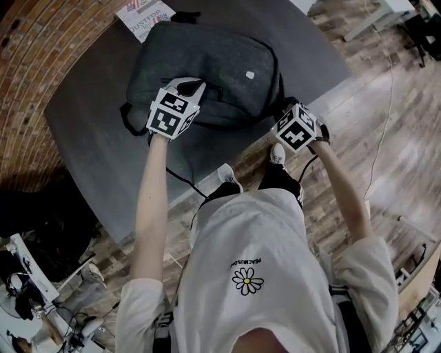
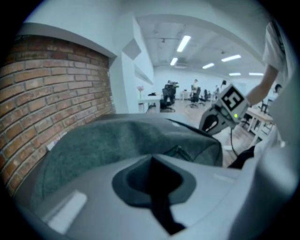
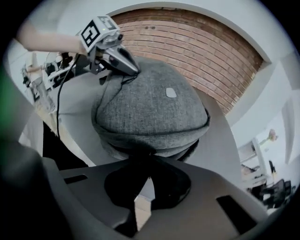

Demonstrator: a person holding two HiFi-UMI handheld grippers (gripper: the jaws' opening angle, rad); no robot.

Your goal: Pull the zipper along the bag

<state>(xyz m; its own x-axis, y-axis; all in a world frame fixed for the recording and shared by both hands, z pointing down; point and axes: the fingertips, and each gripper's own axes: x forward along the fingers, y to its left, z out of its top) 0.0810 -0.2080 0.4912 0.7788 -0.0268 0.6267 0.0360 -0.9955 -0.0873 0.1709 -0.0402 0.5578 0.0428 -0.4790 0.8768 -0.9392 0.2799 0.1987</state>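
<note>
A grey fabric backpack (image 1: pixel 207 62) lies on a dark round-cornered table (image 1: pixel 103 131). My left gripper (image 1: pixel 200 86) rests on the bag's near side, jaws together and tips pinching the fabric (image 2: pixel 152 161). The right gripper view shows the left gripper (image 3: pixel 133 71) at the bag's far end. My right gripper (image 1: pixel 288 110) is at the bag's right end, by the table's edge. Its jaws are shut, tips meeting on the zipper seam (image 3: pixel 150 157); the pull itself is hidden between the pads. The left gripper view shows the right gripper (image 2: pixel 211 124) beyond the bag (image 2: pixel 117 140).
A printed leaflet (image 1: pixel 145 14) lies on the table behind the bag. A brick wall (image 1: pixel 21 83) curves along the table's left side. Wooden floor (image 1: pixel 372 89) and the person's shoes (image 1: pixel 277 153) are at the table's near edge. A small white patch (image 3: pixel 171 93) marks the bag's top.
</note>
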